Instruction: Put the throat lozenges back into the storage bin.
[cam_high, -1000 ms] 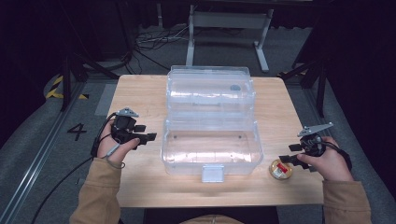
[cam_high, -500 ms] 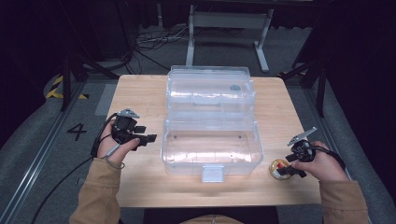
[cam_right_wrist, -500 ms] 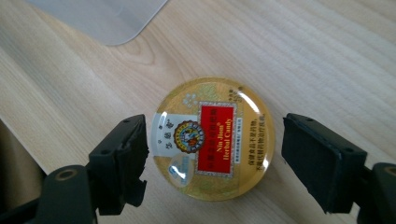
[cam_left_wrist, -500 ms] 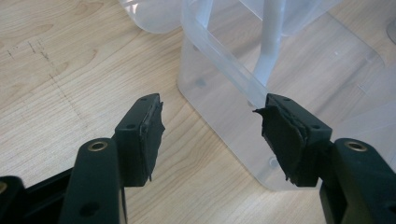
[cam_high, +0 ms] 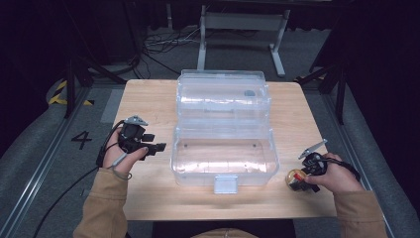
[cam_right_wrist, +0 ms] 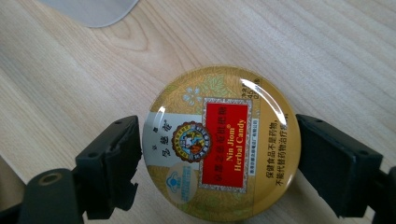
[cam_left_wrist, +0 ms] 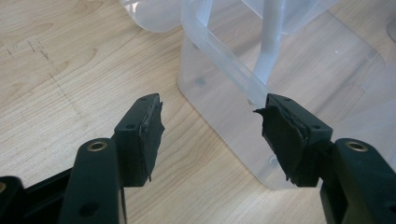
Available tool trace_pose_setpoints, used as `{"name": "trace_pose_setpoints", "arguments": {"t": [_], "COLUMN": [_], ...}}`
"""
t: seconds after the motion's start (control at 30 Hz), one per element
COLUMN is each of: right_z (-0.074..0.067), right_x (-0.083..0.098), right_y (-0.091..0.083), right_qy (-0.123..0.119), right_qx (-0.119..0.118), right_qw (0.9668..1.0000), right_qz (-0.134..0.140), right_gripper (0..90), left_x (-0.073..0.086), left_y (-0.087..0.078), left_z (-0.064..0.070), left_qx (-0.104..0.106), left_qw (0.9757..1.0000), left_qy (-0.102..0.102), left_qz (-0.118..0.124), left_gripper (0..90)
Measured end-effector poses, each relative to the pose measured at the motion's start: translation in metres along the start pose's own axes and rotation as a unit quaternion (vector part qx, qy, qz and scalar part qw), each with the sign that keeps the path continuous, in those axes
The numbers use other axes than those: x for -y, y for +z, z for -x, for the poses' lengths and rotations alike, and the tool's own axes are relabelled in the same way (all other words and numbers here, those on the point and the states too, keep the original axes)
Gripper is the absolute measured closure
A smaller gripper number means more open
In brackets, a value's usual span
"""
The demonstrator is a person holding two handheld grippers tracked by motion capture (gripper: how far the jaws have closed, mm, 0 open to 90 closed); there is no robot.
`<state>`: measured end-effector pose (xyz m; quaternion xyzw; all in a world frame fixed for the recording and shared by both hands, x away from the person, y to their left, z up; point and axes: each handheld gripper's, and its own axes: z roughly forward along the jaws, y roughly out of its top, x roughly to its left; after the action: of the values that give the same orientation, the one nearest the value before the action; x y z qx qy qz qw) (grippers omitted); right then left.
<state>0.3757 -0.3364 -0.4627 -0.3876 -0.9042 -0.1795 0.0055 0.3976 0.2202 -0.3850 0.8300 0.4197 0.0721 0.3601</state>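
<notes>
A round gold candy tin [cam_right_wrist: 222, 154] with a red label lies flat on the wooden table [cam_high: 148, 99] near its front right corner, also in the high view [cam_high: 294, 176]. My right gripper [cam_right_wrist: 218, 156] is lowered over it, one jaw at each side of the tin. The jaws have just been opening and stand open with the tin between them. A clear plastic storage box [cam_high: 223, 153] sits mid-table with its lid [cam_high: 223, 94] swung back. My left gripper [cam_high: 159, 147] hovers left of the box, open and holding nothing [cam_left_wrist: 210, 126], with the box's corner [cam_left_wrist: 224, 84] just beyond its jaws.
The box has a grey latch [cam_high: 224, 184] at its front, facing the person. Bare wood lies between the box and each hand. Dark floor, cables and a metal stand frame [cam_high: 242, 22] surround the table.
The right hand has sunk toward the table and closed in on the tin, so its jaws now straddle it. The left hand and the box have not moved.
</notes>
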Motion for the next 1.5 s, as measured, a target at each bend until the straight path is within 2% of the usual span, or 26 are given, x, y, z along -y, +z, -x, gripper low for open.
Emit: {"name": "trace_pose_setpoints", "arguments": {"t": [0.17, 0.4, 0.57, 1.03, 1.5], "right_z": [-0.002, -0.004, -0.004, -0.003, -0.002], "right_x": [0.0, -0.002, -0.002, -0.004, -0.007], "right_y": [0.005, 0.006, 0.006, 0.003, -0.013], "right_qy": [-0.021, -0.041, -0.046, -0.038, -0.03], "right_qx": [0.003, 0.012, 0.016, 0.008, 0.012], "right_qw": [0.9997, 0.9988, 0.9985, 0.999, 0.9993], "right_qz": [-0.015, -0.023, -0.025, -0.02, 0.02], "right_gripper": [16.2, 18.6, 19.6, 20.2, 20.3], "left_x": [0.0, 0.0, 0.001, 0.001, 0.002], "left_y": [0.0, 0.001, 0.001, 0.001, 0.0], "left_z": [0.0, 0.0, 0.0, -0.001, -0.001], "left_qx": [0.0, -0.001, -0.001, -0.003, -0.003], "left_qw": [1.0, 1.0, 1.0, 1.0, 1.0], "left_qy": [0.0, 0.001, -0.001, 0.003, 0.0], "left_qz": [0.0, -0.002, -0.001, -0.002, -0.002], "left_gripper": [38.4, 38.2, 38.2, 38.1, 38.1]}}
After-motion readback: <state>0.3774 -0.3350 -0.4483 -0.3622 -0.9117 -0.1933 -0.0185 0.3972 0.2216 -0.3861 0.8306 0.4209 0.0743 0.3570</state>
